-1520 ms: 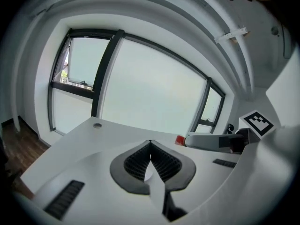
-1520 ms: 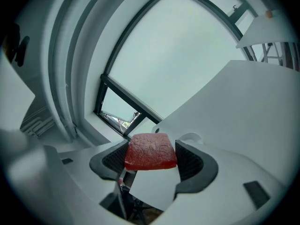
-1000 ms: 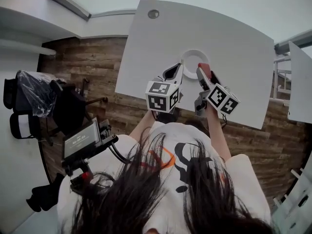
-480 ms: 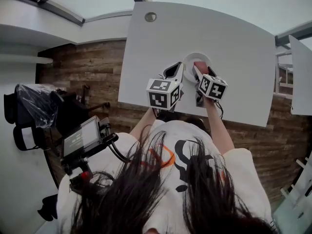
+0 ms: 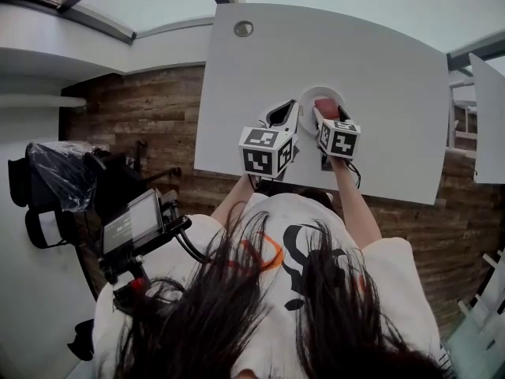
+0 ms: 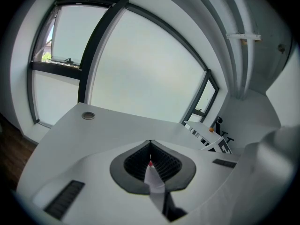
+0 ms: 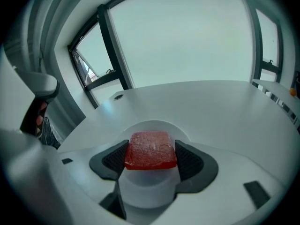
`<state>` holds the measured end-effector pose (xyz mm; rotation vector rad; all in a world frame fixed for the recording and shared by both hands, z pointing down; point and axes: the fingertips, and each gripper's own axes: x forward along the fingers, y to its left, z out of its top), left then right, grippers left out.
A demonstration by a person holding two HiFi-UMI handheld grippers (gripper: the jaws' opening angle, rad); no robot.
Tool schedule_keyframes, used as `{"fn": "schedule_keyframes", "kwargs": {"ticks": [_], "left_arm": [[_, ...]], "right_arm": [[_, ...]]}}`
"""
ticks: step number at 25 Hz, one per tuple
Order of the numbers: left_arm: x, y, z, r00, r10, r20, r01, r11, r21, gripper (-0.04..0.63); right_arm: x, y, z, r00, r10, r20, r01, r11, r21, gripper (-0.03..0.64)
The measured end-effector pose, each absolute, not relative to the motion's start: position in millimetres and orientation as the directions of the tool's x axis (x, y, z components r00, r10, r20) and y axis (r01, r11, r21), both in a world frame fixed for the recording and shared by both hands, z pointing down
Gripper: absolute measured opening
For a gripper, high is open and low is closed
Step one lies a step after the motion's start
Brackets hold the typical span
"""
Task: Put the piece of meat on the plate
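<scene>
The piece of meat (image 7: 151,150), a red flat block, sits between the 2 jaws of the right gripper (image 7: 151,161), which pinch it on both sides. It is directly over the round white plate (image 5: 308,95); I cannot tell if it already touches it. The left gripper (image 6: 150,161) has its jaws pressed together and stands just beside the plate, on its left side. The plate lies on a white table (image 5: 379,61), near the edge closest to the person. A round metal cable hole (image 5: 244,28) is at the far left corner of the table. A second white table (image 5: 489,125) stands to the right. The floor (image 5: 150,109) is of brown wooden planks. Large pale windows with dark frames (image 7: 107,46) are behind the table.
</scene>
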<state>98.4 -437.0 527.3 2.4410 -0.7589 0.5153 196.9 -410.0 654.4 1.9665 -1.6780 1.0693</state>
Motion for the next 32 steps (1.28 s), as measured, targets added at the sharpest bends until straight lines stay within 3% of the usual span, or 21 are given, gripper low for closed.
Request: {"fn": "schedule_keyframes", "kwargs": {"ticks": [17,25,32], "left_arm": [[100.0,-440.2,528.2,0.767,-0.406,0.496,-0.609,-0.704,0.366,0.006],[101.2,-438.4,530.7,0.767,-0.4,0.501,-0.606,-0.708,0.362,0.006],[93.7,-434.2,526.0,0.767,-0.403,0.5,-0.607,-0.709,0.359,0.006]], "right_arm": [[187.0,-410.0,662.7,0.045,-0.625,0.779,-0.99,-0.132,-0.049,0.322],[184.7,-409.9,667.2,0.003,-0.608,0.794,-0.992,-0.101,-0.073,0.324],[193.4,-406.4,652.4,-0.006,-0.641,0.768,-0.955,-0.224,-0.195,0.324]]}}
